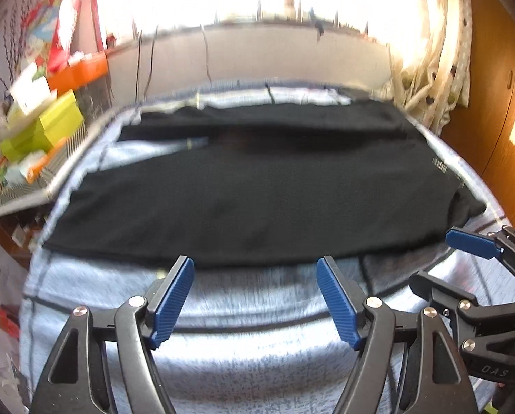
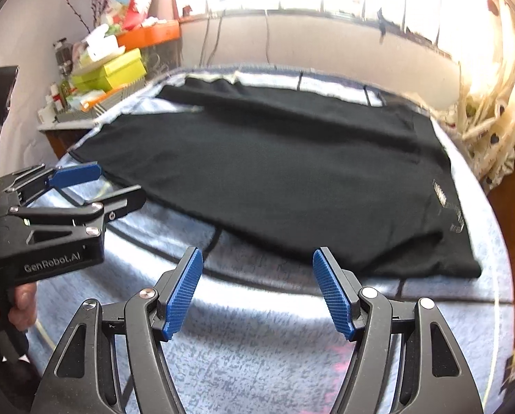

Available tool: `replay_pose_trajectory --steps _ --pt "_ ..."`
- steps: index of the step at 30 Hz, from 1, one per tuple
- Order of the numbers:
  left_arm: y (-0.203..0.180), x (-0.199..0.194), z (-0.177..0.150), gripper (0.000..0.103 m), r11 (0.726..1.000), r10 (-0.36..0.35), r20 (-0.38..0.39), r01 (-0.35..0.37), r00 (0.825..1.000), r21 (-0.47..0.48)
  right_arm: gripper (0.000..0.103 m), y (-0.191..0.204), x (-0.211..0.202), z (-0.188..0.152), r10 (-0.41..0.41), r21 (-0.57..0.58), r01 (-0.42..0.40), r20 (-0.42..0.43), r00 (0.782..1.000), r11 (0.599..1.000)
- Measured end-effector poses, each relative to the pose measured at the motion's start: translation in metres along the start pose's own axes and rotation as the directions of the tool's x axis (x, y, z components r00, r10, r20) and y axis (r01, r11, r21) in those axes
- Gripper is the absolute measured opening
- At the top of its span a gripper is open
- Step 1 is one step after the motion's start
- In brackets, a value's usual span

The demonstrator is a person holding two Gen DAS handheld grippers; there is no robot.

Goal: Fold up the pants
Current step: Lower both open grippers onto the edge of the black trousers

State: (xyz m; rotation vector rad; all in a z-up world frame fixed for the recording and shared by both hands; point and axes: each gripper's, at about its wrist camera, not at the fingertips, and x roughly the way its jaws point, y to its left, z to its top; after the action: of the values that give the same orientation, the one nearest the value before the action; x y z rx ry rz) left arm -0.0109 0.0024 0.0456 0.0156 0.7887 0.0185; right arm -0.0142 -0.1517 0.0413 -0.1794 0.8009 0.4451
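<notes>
Black pants [image 1: 257, 189] lie flat across a light blue blanket [image 1: 250, 314], legs to the left and waist with a small label to the right; they also show in the right wrist view [image 2: 291, 179]. My left gripper [image 1: 255, 269] is open and empty, just short of the pants' near edge. My right gripper [image 2: 257, 262] is open and empty, near the near edge toward the waist. The right gripper shows at the right of the left wrist view [image 1: 440, 258]. The left gripper shows at the left of the right wrist view [image 2: 116, 186].
A side table [image 1: 26, 200] with green boxes [image 1: 43, 131] and clutter stands at the left. A low wall [image 1: 257, 55] under bright windows runs behind. Patterned curtains [image 1: 440, 69] hang at the back right, next to a wooden cabinet [image 1: 498, 103].
</notes>
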Motion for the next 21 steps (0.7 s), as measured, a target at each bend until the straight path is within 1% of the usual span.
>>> replay_pose_trajectory --steps 4,10,16,21 --pt "0.004 -0.014 0.023 0.076 1.0 0.007 0.074 -0.008 0.997 0.013 0.067 -0.003 -0.009 0.021 0.014 -0.032 -0.012 0.046 0.999 0.999" --pt "0.013 -0.019 0.053 0.076 0.999 0.034 0.145 -0.039 0.989 0.031 0.067 -0.009 -0.005 0.054 0.029 -0.063 -0.024 0.082 0.996 0.998" --pt "0.022 -0.009 0.074 0.076 0.997 0.059 0.175 -0.067 0.983 0.041 0.067 -0.018 0.009 0.081 0.04 -0.09 -0.031 0.098 0.994 0.995" --pt "0.032 0.013 0.089 0.076 0.996 0.079 0.168 -0.086 0.983 0.038 0.067 -0.029 0.03 0.105 0.047 -0.119 -0.036 0.094 0.994 0.992"
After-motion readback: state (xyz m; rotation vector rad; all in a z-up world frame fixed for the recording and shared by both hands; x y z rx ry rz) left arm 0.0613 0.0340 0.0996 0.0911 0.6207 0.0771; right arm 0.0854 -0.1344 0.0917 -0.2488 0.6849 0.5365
